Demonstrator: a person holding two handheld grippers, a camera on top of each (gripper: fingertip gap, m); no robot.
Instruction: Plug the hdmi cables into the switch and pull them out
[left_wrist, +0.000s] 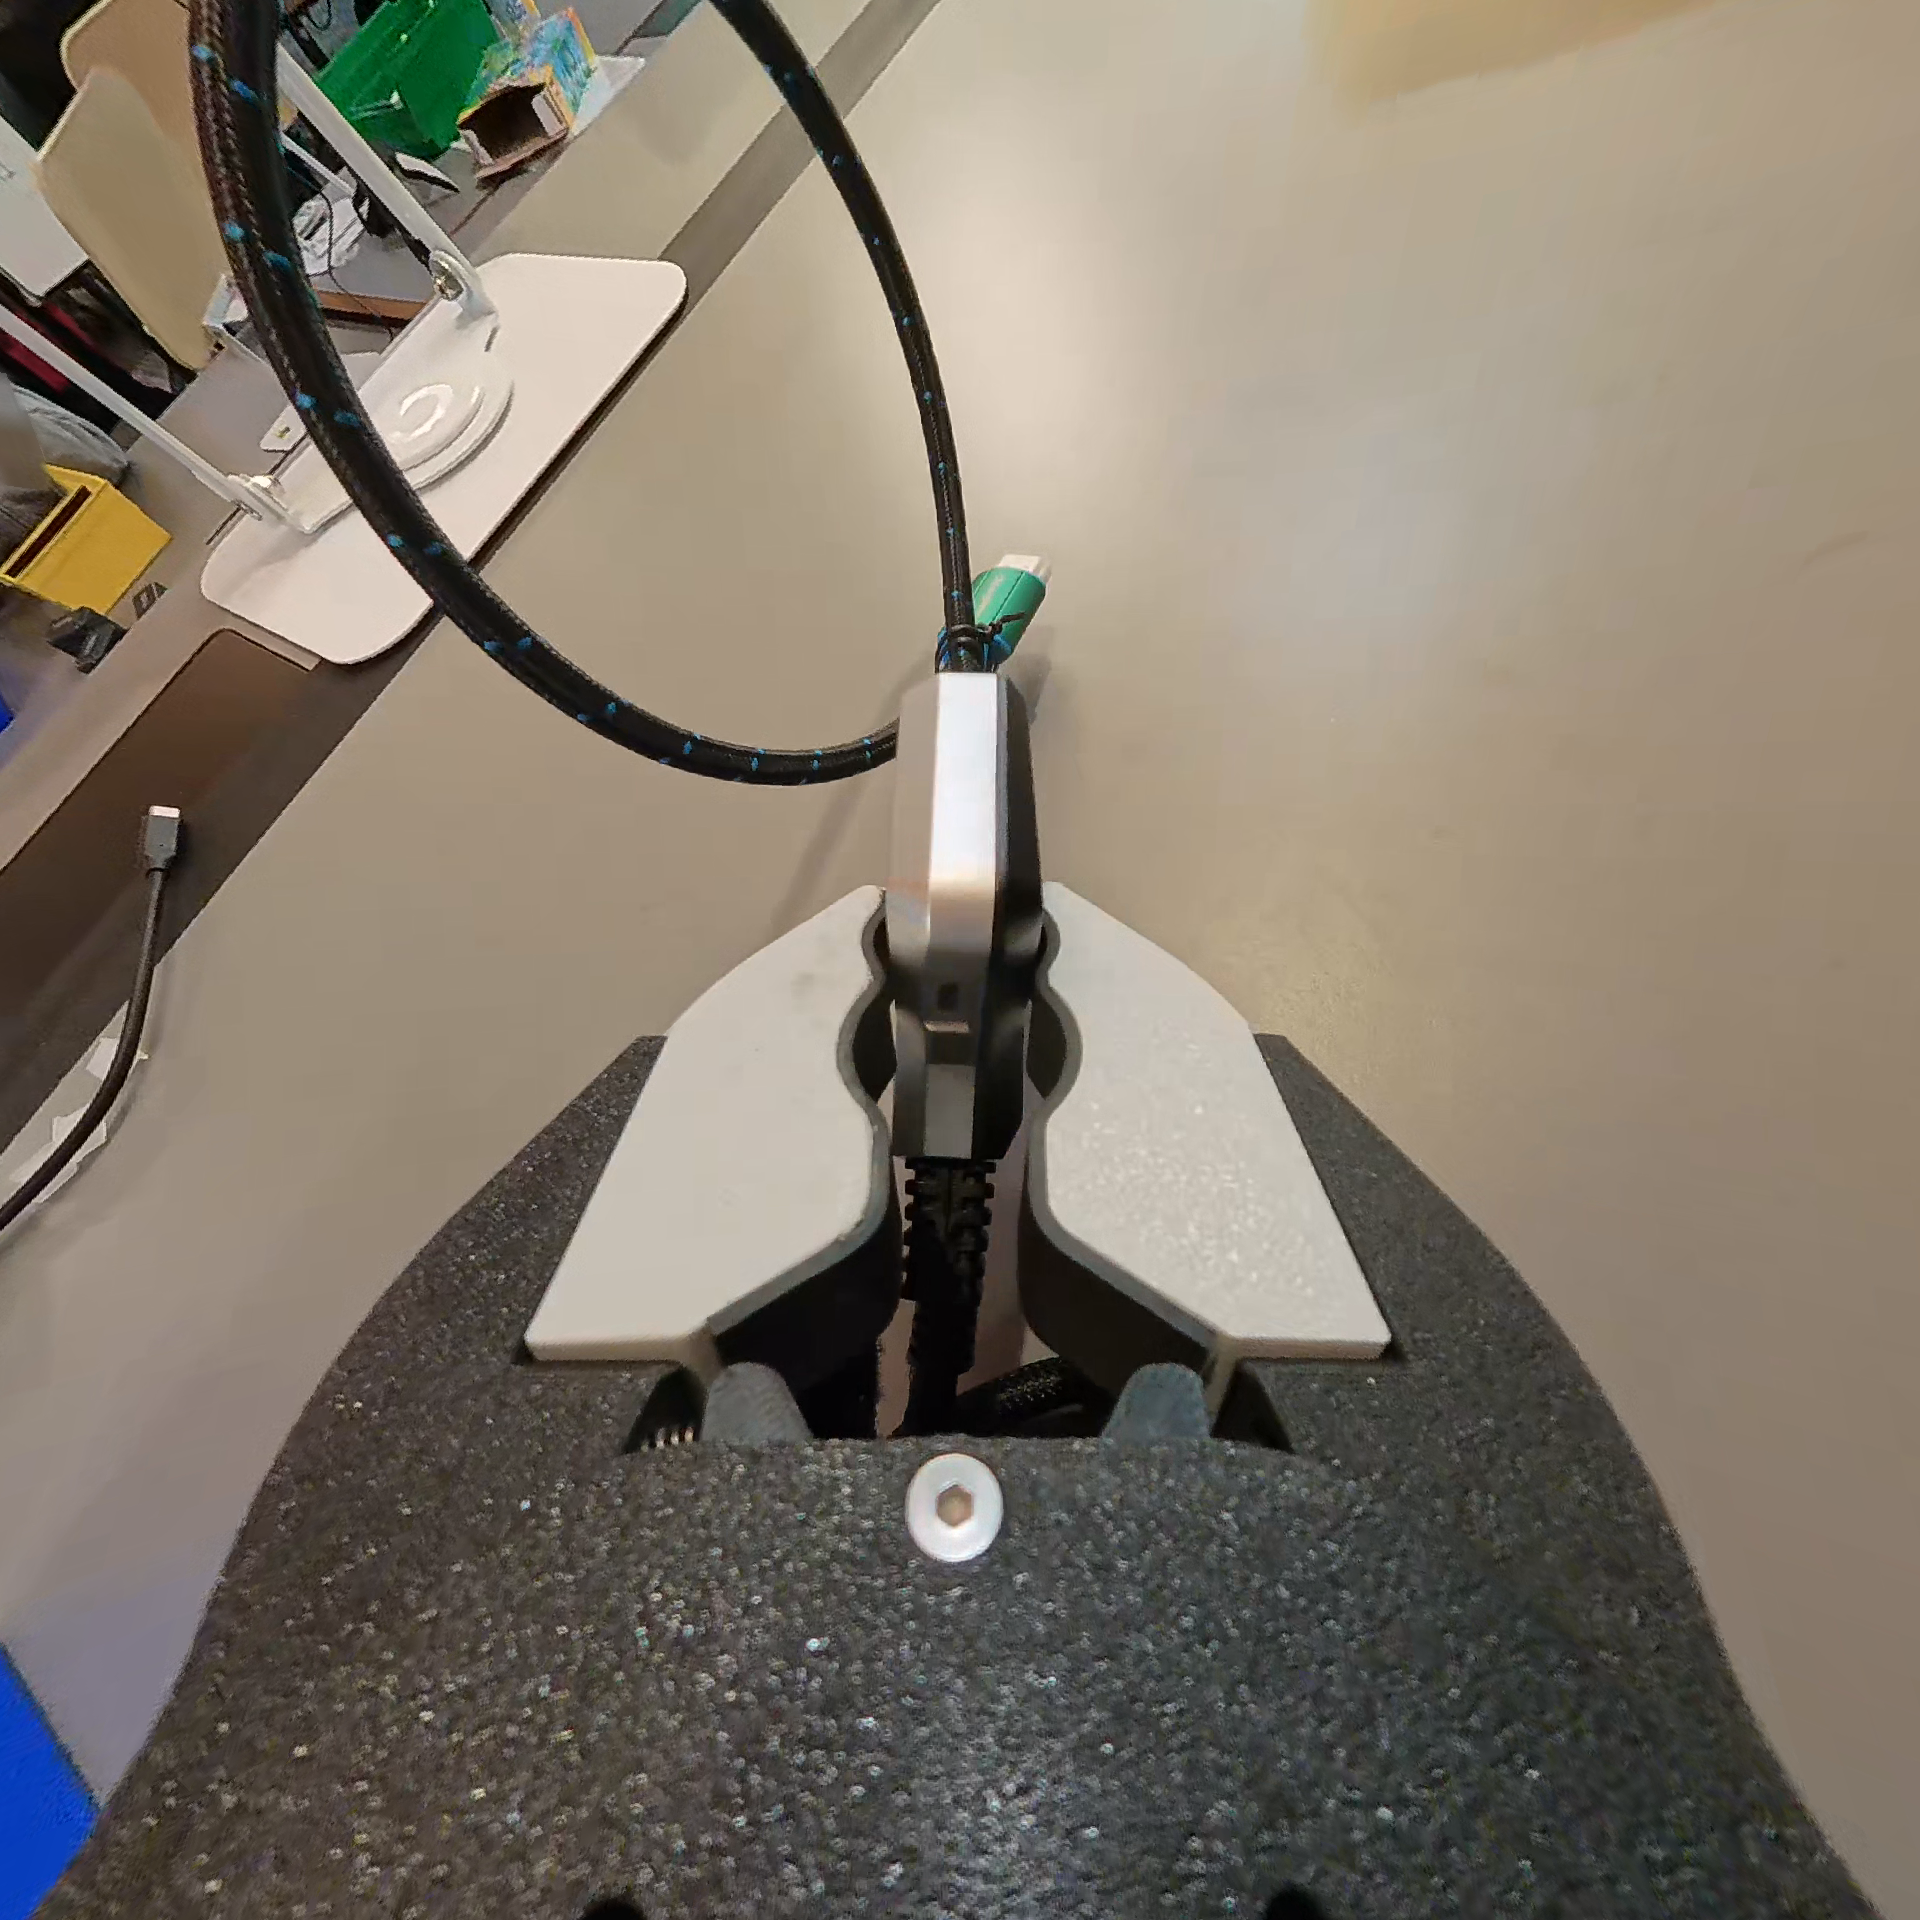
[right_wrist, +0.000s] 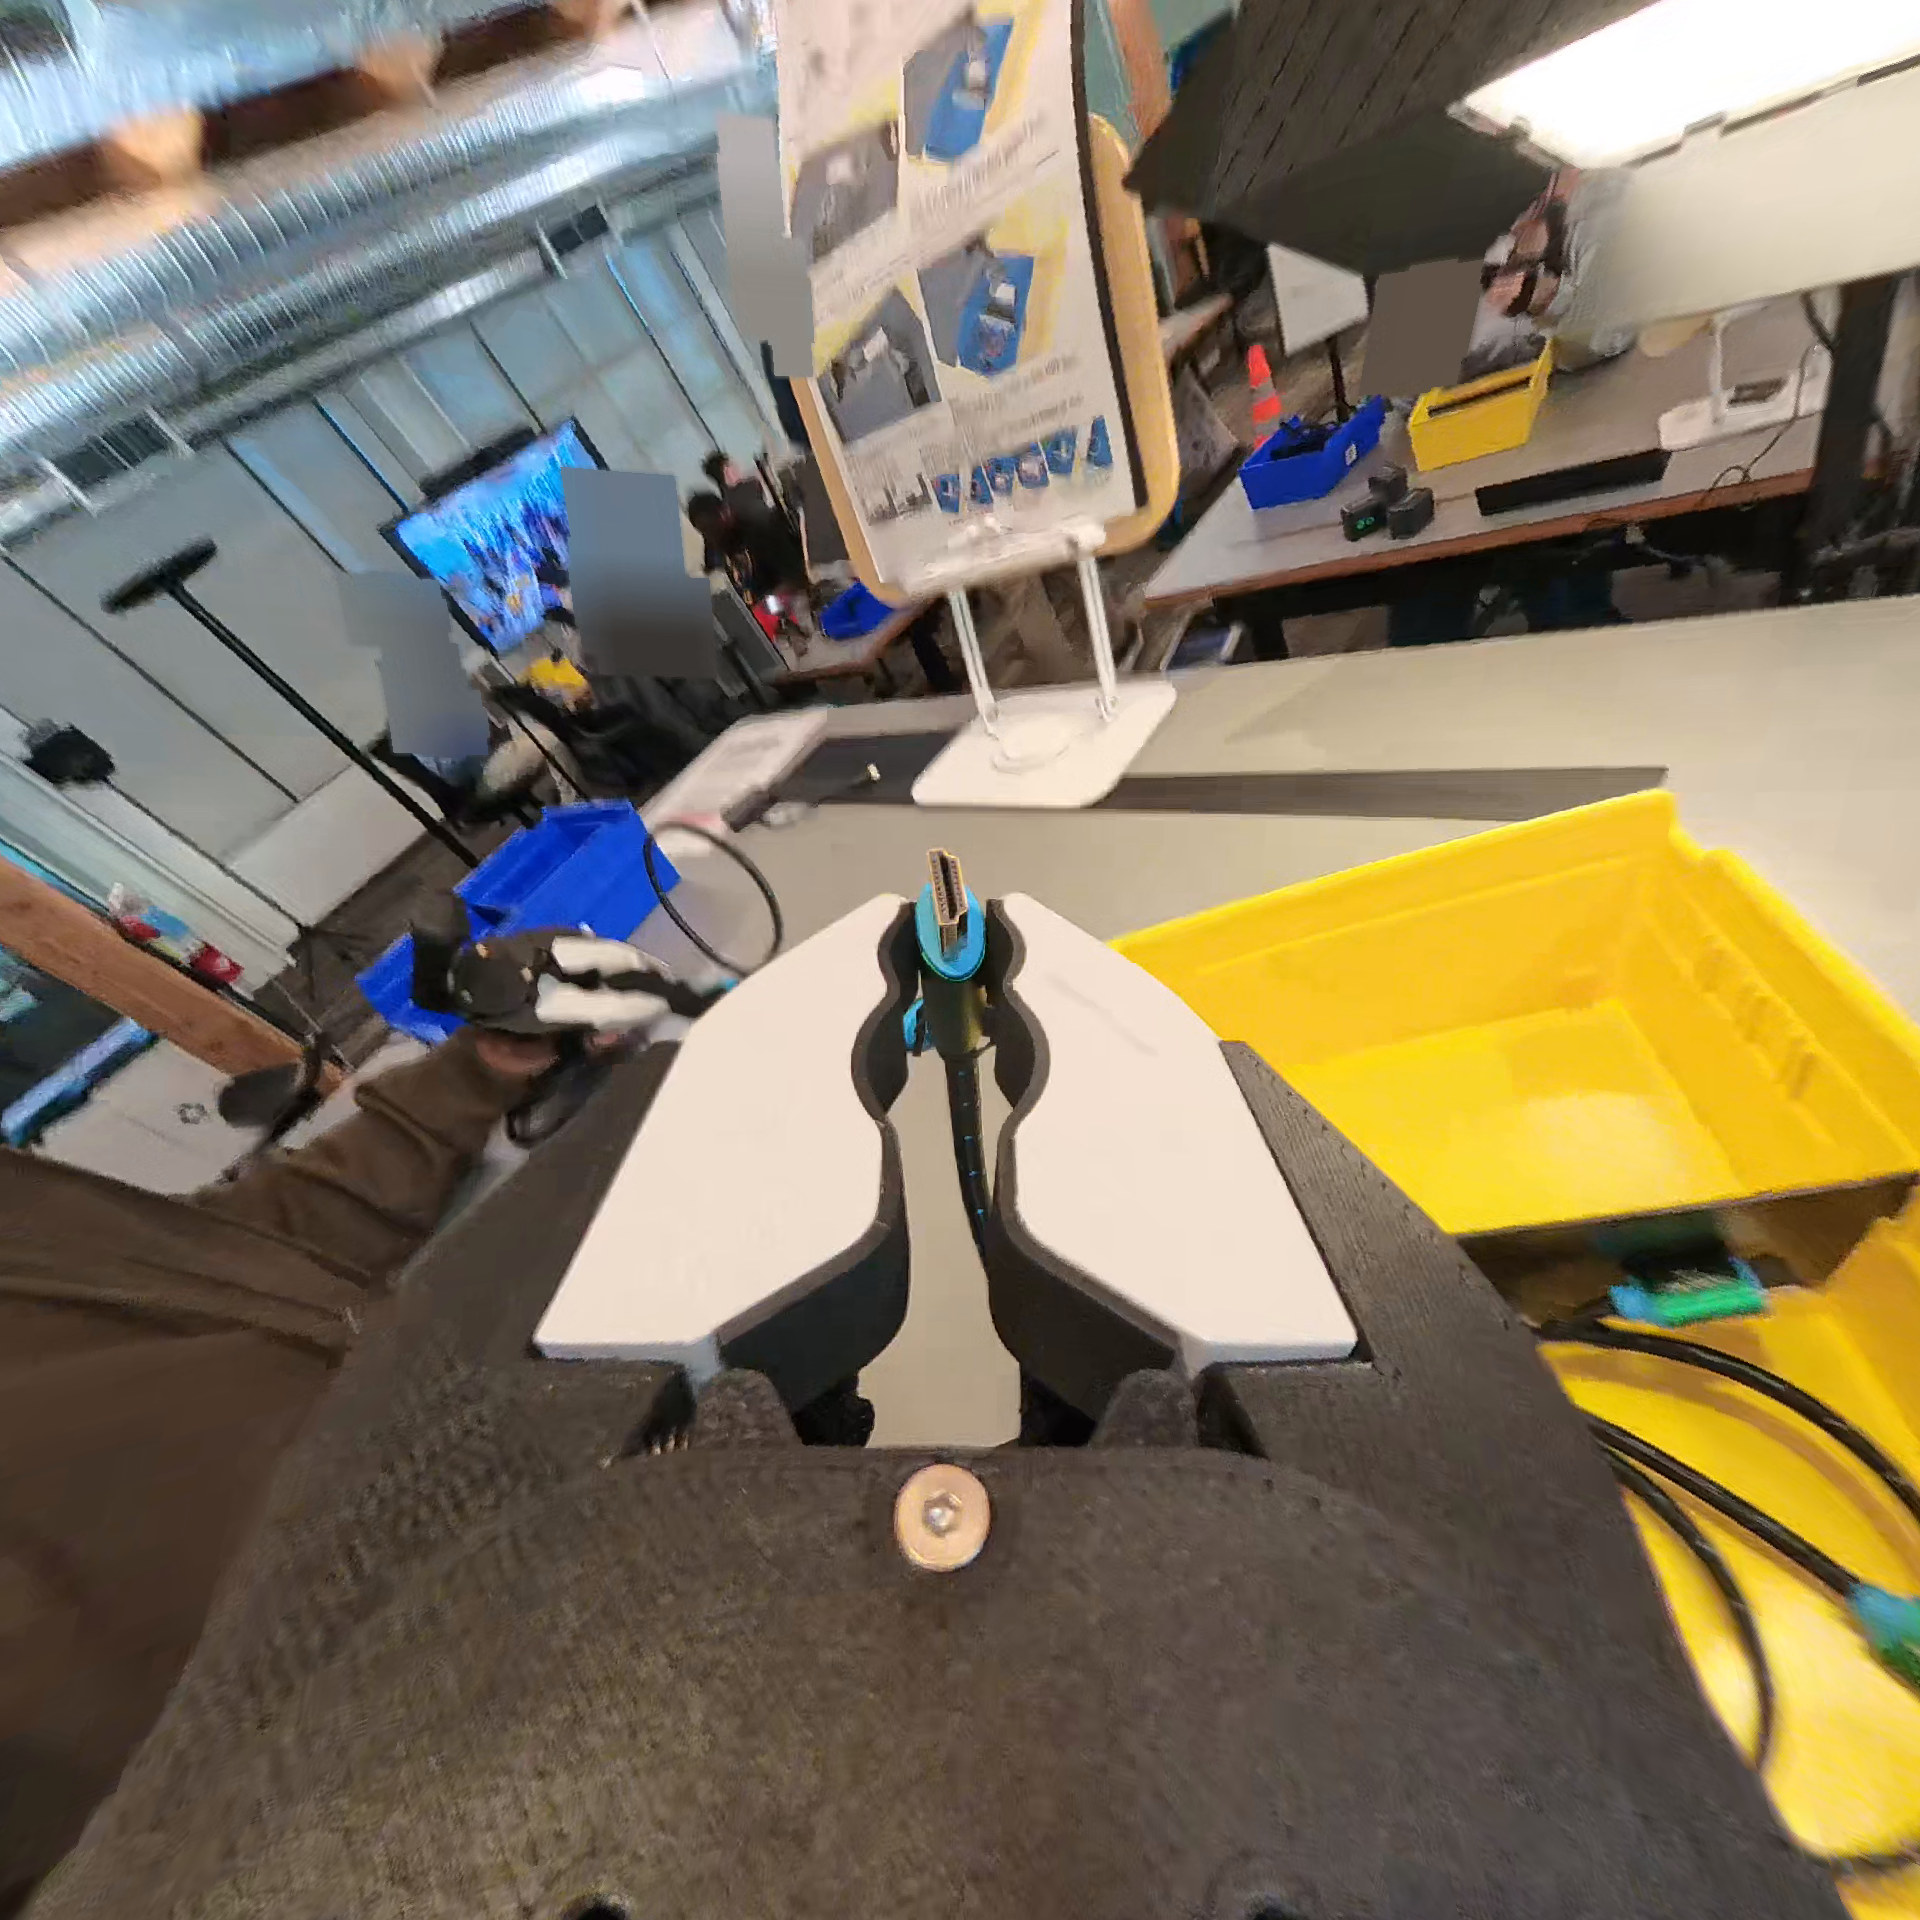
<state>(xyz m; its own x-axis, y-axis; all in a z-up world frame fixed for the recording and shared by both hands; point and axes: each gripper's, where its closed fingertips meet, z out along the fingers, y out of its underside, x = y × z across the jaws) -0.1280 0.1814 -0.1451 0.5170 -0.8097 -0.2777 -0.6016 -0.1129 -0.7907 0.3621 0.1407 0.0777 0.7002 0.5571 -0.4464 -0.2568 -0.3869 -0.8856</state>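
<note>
My left gripper (left_wrist: 961, 920) is shut on a slim silver and black adapter box (left_wrist: 966, 810) and holds it edge-on above the beige table (left_wrist: 1455, 727). A ribbed black lead runs back from the box between the fingers. A black braided cable with blue flecks (left_wrist: 582, 665) loops up to the left from the box's far end, where a green plug (left_wrist: 1006, 601) shows. My right gripper (right_wrist: 948, 920) is shut on a black plug with a blue collar (right_wrist: 943, 935); its metal tip points forward and its cable (right_wrist: 968, 1132) runs back between the fingers. The left gripper (right_wrist: 582, 987) shows at lower left of the right wrist view.
A yellow bin (right_wrist: 1507, 1039) holding cables with green plugs stands at the right. A blue bin (right_wrist: 561, 873) sits at the table's left end. A white sign stand (right_wrist: 1039, 748) stands at the back, its base also in the left wrist view (left_wrist: 520, 343). A loose black cable end (left_wrist: 161, 831) lies on the table. Tip to tip, the grippers are about 55 cm apart.
</note>
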